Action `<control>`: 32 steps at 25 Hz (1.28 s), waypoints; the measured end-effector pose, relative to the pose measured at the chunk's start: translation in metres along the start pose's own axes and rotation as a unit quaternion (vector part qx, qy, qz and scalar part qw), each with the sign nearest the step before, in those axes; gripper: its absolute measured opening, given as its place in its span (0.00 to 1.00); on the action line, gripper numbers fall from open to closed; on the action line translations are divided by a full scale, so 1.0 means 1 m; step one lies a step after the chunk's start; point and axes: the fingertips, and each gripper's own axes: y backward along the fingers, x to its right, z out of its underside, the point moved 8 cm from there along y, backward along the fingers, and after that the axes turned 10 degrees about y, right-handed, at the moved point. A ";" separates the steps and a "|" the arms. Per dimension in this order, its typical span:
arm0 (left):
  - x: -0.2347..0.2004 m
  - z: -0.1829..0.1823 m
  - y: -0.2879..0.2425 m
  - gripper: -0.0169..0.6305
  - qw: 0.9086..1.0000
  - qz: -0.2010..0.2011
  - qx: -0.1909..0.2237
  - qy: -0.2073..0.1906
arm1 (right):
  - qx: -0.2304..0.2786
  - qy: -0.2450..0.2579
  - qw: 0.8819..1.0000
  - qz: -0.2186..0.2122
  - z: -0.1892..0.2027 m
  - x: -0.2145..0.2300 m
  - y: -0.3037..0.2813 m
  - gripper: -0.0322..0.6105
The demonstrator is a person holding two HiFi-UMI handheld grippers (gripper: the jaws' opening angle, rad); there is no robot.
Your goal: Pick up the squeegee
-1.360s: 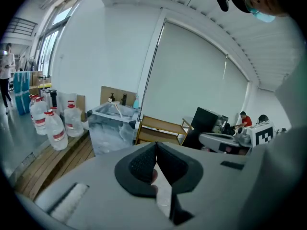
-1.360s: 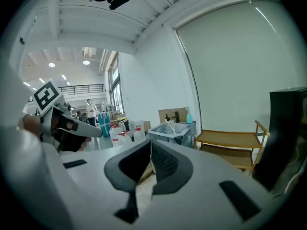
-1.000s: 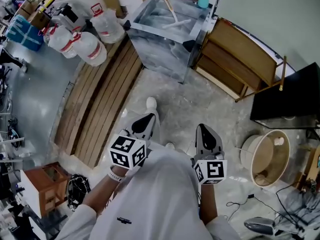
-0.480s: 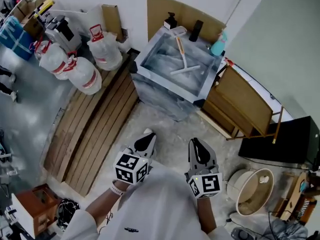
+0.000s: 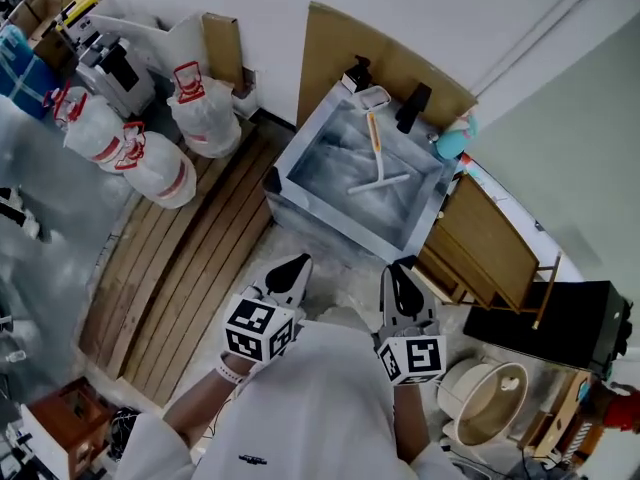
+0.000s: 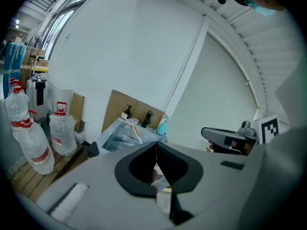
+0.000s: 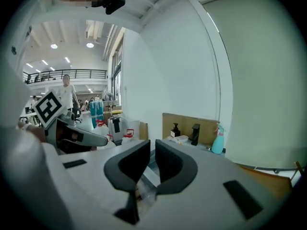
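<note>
The squeegee (image 5: 376, 164), with a tan handle and a white blade, lies inside the grey sink basin (image 5: 300, 146) against the far wall. It also shows small in the left gripper view as a tan stick, squeegee (image 6: 136, 131), in the basin. Both grippers are held in front of the person's chest and point toward the sink, well short of it. The left gripper (image 5: 298, 264) is shut with nothing in it, its tips meeting in the left gripper view (image 6: 156, 145). The right gripper (image 5: 397, 269) is shut and empty as well (image 7: 152, 146).
A black faucet (image 5: 412, 107), a soap pump (image 5: 357, 72) and a teal spray bottle (image 5: 455, 140) stand on the sink's rim. Water jugs (image 5: 190, 103) and wooden planks (image 5: 185, 243) lie at left. A wooden frame (image 5: 490, 243), a black box (image 5: 555, 323) and a bucket (image 5: 485, 400) sit at right.
The person has walked toward the sink, so it now sits closer and more central in the head view. Both grippers travelled forward with the person and stayed shut.
</note>
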 end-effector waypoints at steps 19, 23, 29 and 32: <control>0.005 -0.045 -0.098 0.03 0.998 -0.058 -0.002 0.021 | -0.026 -0.032 0.997 -0.061 0.014 0.099 -0.115 0.06; -0.002 -0.053 -0.127 0.03 0.997 -0.073 -0.008 0.024 | -0.033 -0.033 0.996 -0.073 0.022 0.120 -0.151 0.06; -0.022 -0.060 -0.171 0.03 0.995 -0.097 -0.016 0.032 | -0.056 -0.039 0.993 -0.094 0.048 0.148 -0.217 0.08; -0.035 -0.056 -0.194 0.03 0.992 -0.113 -0.024 0.042 | -0.075 -0.042 0.991 -0.106 0.072 0.157 -0.250 0.23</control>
